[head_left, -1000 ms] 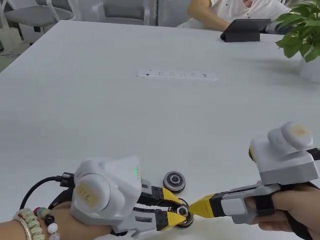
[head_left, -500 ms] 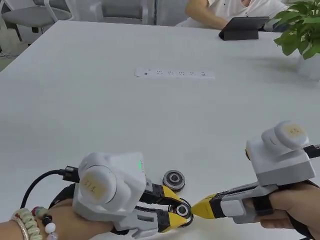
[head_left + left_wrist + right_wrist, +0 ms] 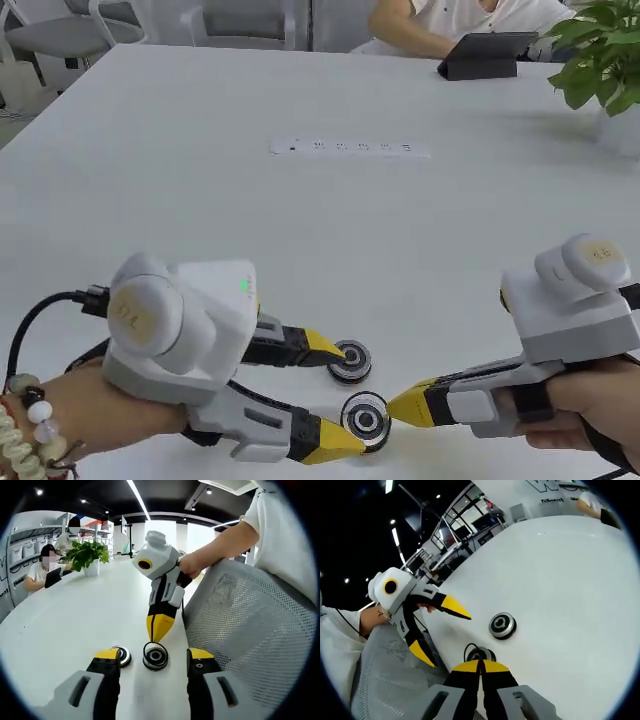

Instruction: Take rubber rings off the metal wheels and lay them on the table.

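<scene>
Two metal wheels lie near the front edge of the white table point(image 3: 300, 230). The nearer wheel point(image 3: 365, 417) point(image 3: 156, 658) point(image 3: 481, 655) sits between the spread jaws of my left gripper point(image 3: 347, 395) point(image 3: 152, 654) point(image 3: 449, 640), which is open and not touching it. My right gripper point(image 3: 393, 407) point(image 3: 160, 632) point(image 3: 481, 664) is shut, its tip pinching the thin black rubber ring point(image 3: 148, 647) point(image 3: 468, 652), which stands out from that wheel's rim as a loop. The second wheel point(image 3: 350, 360) point(image 3: 122, 656) point(image 3: 502, 625) lies just beyond, beside the left gripper's upper jaw.
A white power strip point(image 3: 350, 148) lies mid-table. At the far end a person sits behind a dark tablet point(image 3: 487, 55), with a potted plant point(image 3: 600, 60) at the right. A grey mesh chair point(image 3: 240, 630) stands close to the table's near edge.
My left gripper was shut around the near wheel; it has now opened wide and let go. The right gripper stays at the wheel's rim.
</scene>
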Demonstrator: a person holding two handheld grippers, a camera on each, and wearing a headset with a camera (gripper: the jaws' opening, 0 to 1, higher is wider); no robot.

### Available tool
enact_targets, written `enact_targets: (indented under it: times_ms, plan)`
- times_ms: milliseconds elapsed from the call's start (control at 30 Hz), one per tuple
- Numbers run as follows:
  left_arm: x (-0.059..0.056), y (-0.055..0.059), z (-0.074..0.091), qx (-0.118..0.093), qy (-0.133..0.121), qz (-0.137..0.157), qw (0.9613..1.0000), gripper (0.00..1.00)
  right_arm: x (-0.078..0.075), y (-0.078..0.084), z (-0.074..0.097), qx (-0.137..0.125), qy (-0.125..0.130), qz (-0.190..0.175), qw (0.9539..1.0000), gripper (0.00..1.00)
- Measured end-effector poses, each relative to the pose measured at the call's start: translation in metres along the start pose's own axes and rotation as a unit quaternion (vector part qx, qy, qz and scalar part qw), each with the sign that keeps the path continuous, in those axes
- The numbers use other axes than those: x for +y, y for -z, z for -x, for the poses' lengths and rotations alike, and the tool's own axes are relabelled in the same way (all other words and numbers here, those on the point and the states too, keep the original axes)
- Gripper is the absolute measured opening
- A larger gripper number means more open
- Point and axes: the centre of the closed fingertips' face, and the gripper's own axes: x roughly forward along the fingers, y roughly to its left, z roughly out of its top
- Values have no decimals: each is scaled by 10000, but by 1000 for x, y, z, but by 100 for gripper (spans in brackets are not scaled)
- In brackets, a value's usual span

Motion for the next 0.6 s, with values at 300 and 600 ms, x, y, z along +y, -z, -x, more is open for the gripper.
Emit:
enact_targets:
  times_ms: [300, 600]
  plan:
    - [4, -16, 29, -54, -24, -47, 10000, 68, 3, -8, 3, -213, 27, 8, 9998, 0]
    - [3, -1, 61, 301, -267, -42, 9992, 83, 0, -19, 15, -583, 79, -2, 9983, 0]
